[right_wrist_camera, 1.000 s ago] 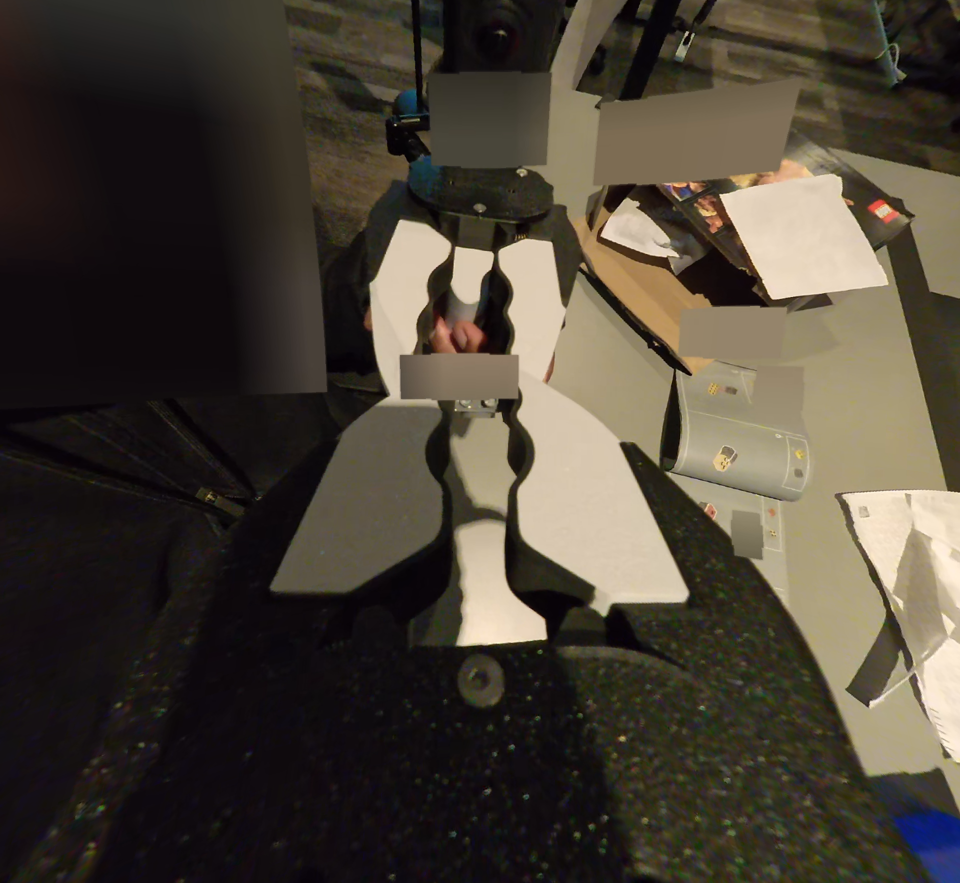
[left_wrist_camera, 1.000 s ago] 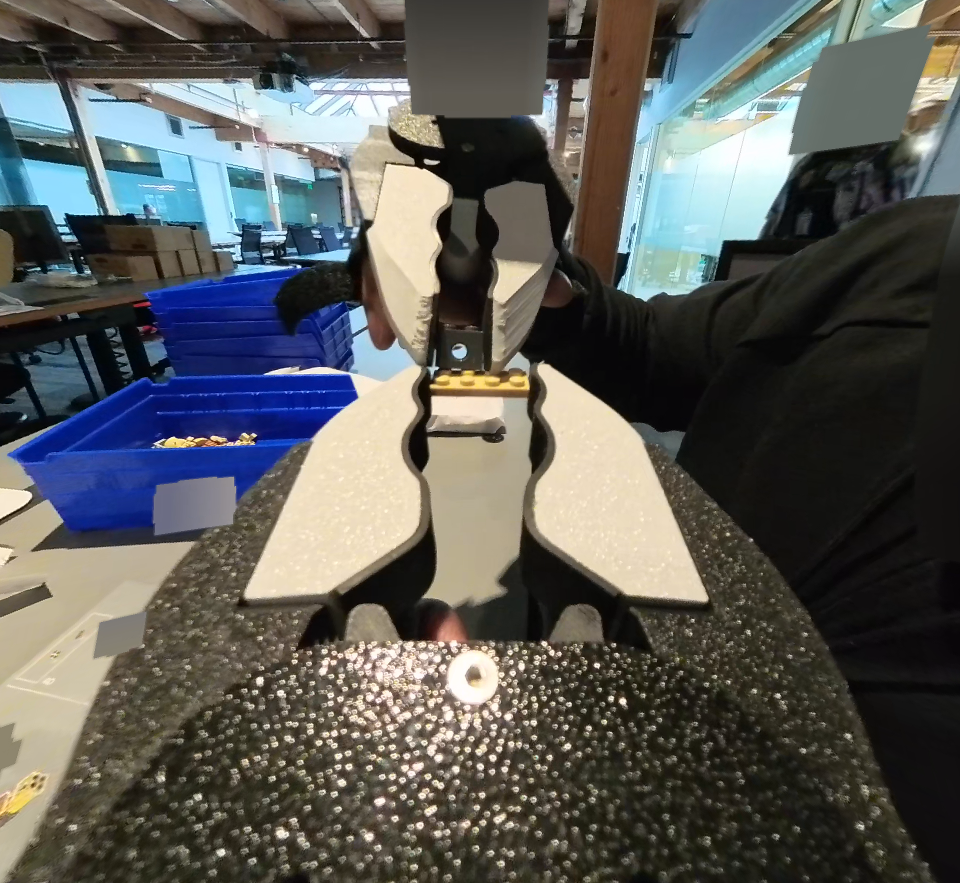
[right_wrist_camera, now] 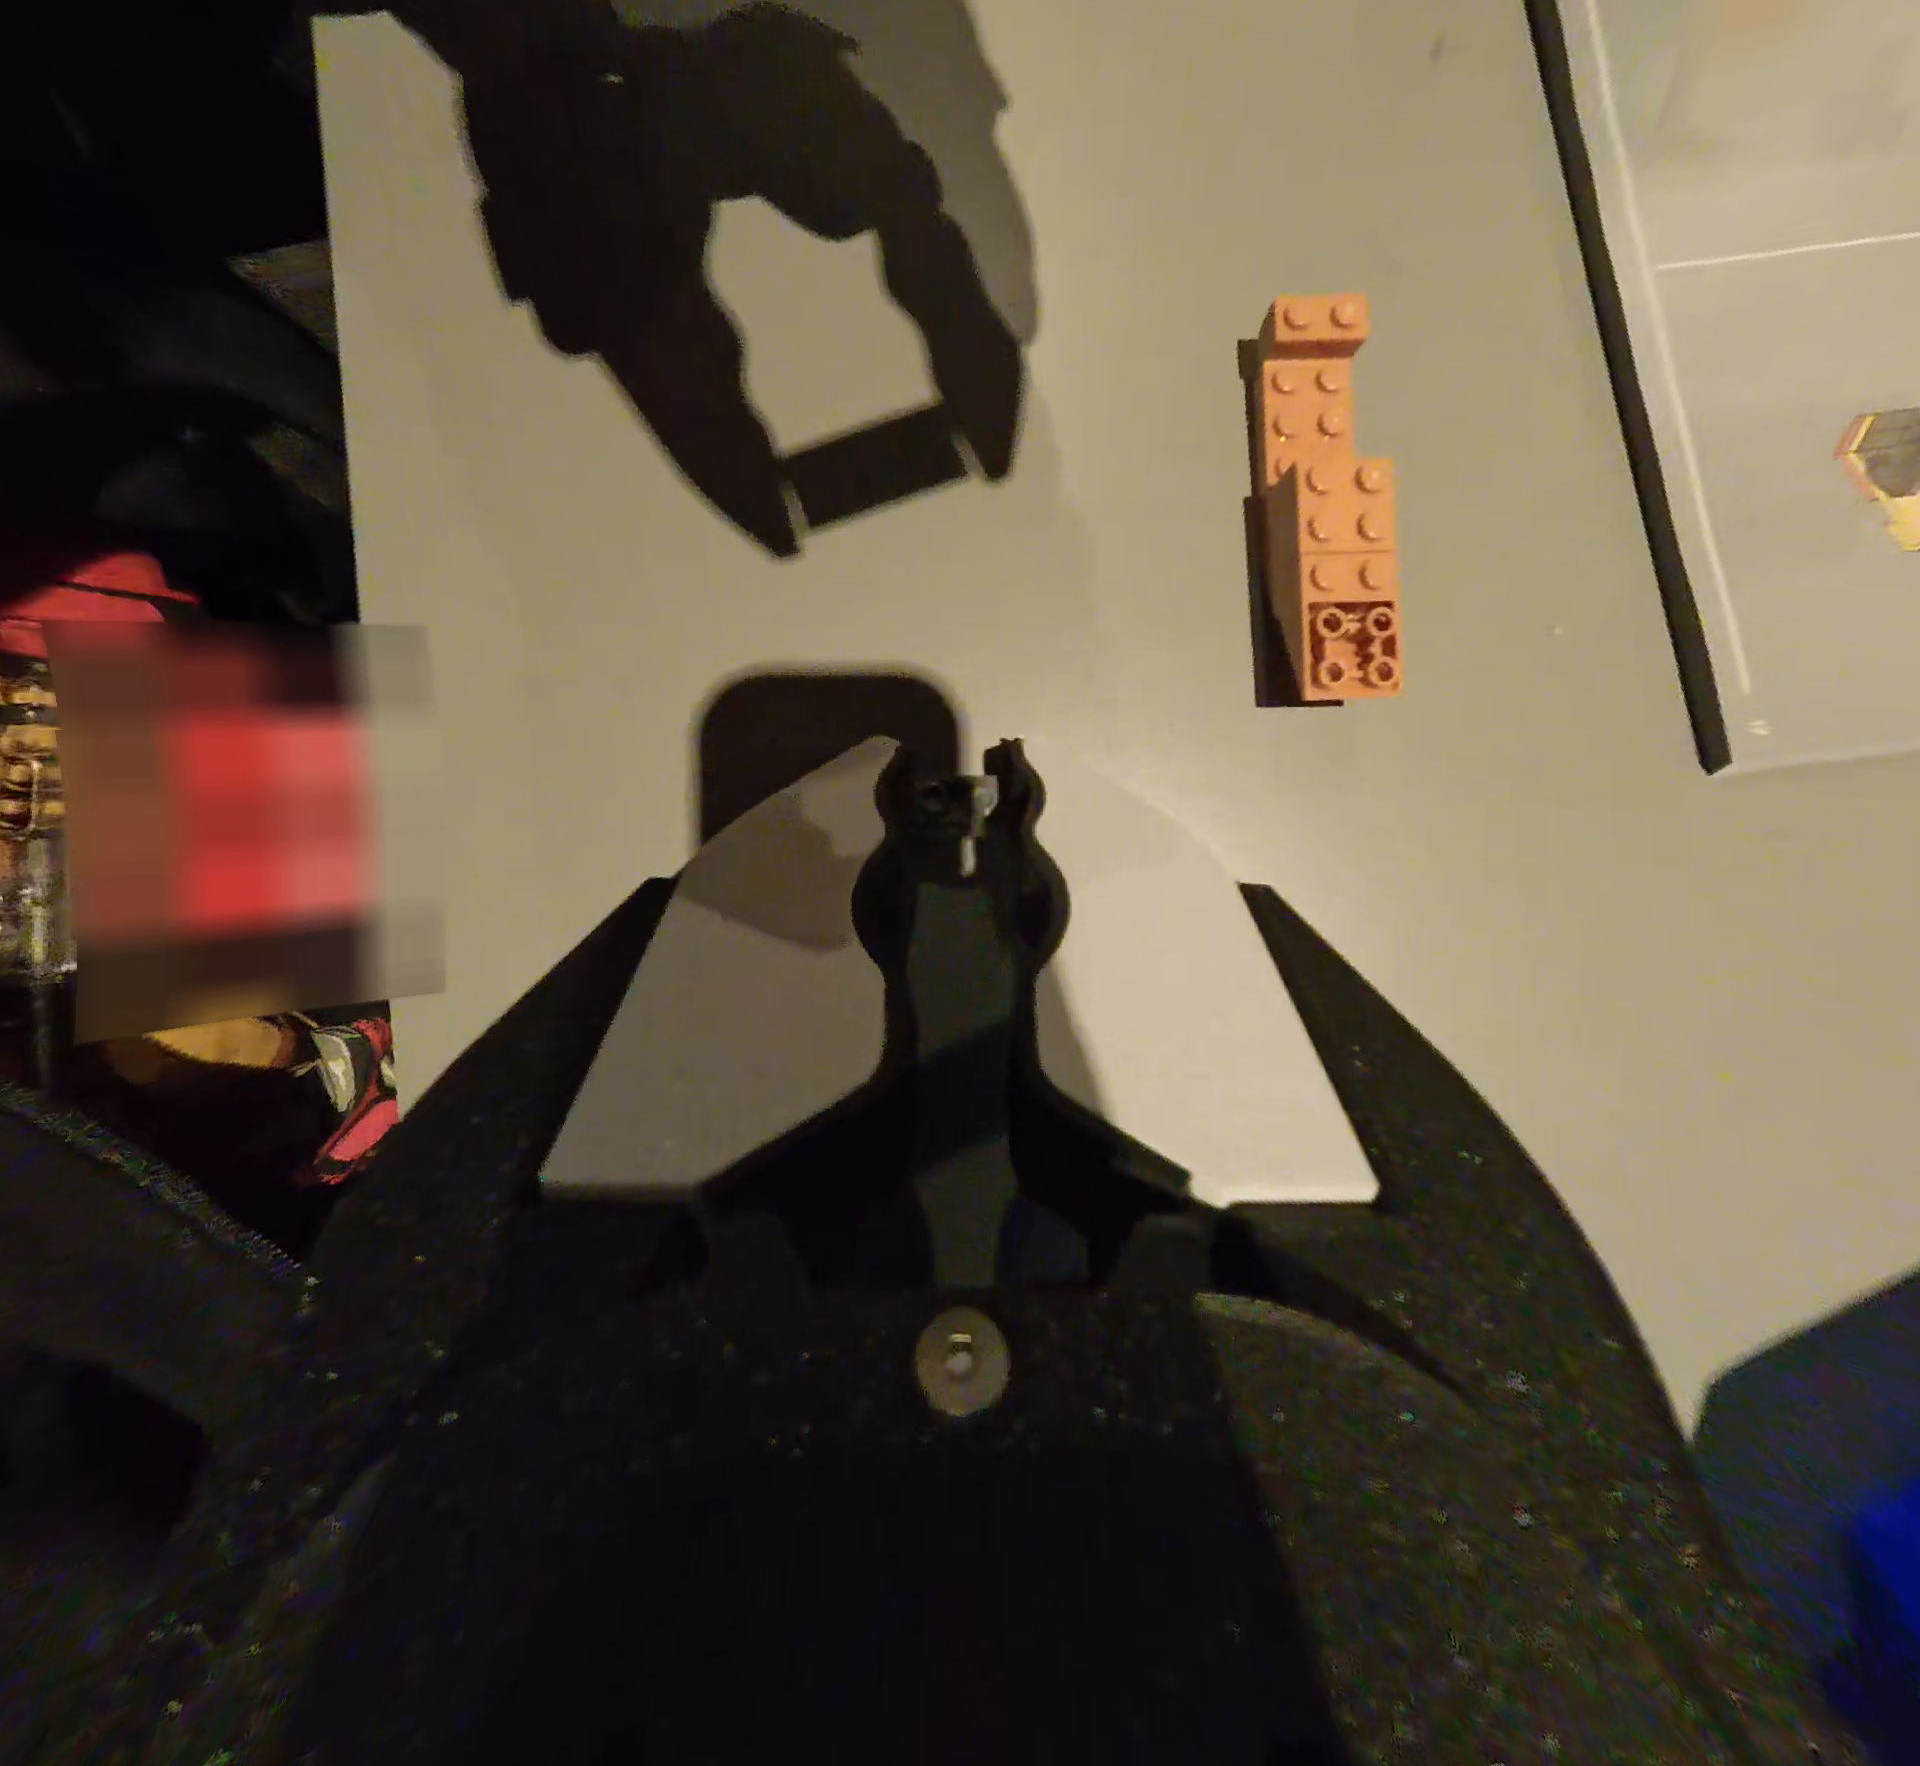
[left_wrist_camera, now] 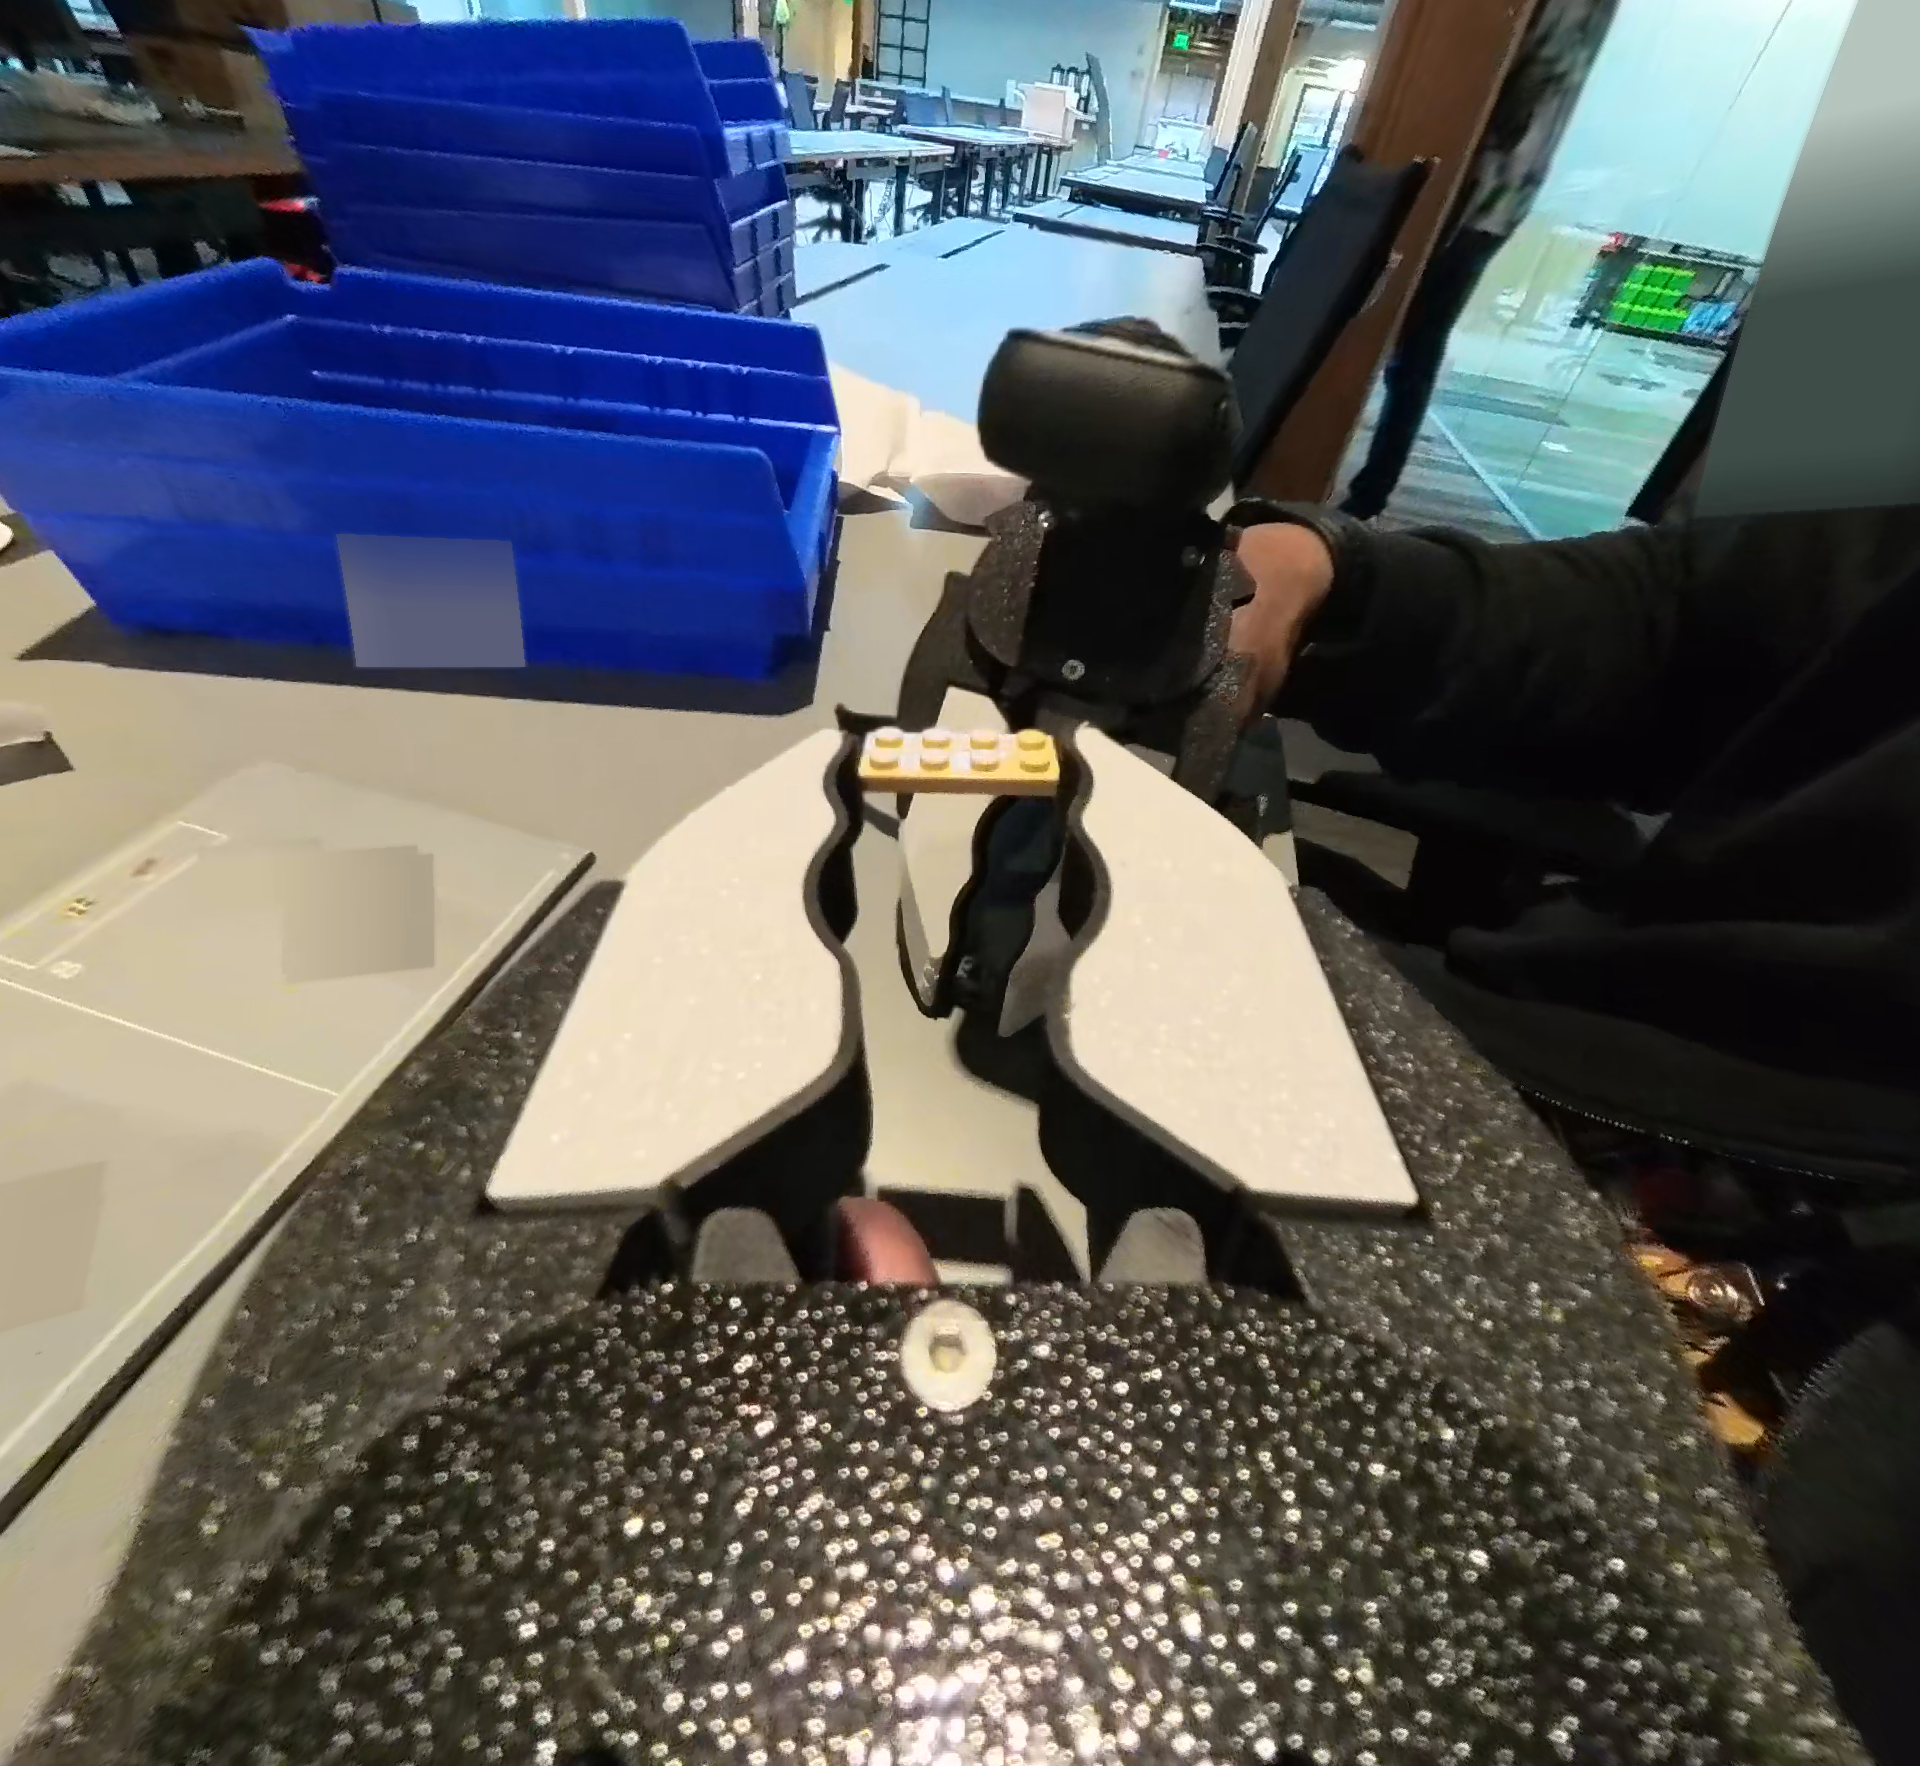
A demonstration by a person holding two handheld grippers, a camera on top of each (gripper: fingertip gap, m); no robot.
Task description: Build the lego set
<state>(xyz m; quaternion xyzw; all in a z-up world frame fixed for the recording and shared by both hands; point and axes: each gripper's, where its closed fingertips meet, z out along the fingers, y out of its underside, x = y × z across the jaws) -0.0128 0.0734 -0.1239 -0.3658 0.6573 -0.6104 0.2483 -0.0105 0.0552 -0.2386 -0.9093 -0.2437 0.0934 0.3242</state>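
Observation:
My left gripper (left_wrist_camera: 961, 766) is shut on a tan 2x4 plate (left_wrist_camera: 961, 760), held flat, studs up, above the grey table (left_wrist_camera: 582, 740). My right gripper (right_wrist_camera: 961, 797) is shut on a small dark grey piece with a hole (right_wrist_camera: 935, 797) and points down at the table. In the left wrist view its fingers (left_wrist_camera: 982, 937) hang just beyond and below the plate. A tan brick assembly (right_wrist_camera: 1330, 501) lies on the table to the right. The left gripper (right_wrist_camera: 873, 469) shows dark at the top of the right wrist view.
Blue bins (left_wrist_camera: 436, 490) and a stack of more bins (left_wrist_camera: 540, 158) stand at the back left. An instruction booklet (left_wrist_camera: 208, 937) lies on the left, also seen in the right wrist view (right_wrist_camera: 1766, 262). A person's black sleeve (left_wrist_camera: 1558, 677) fills the right. My hands' fingertips stand some 12 centimetres from each other.
Both grippers came down from facing each other in the air to just over the table. The dark piece and the plate have drawn apart. The right gripper now points down.

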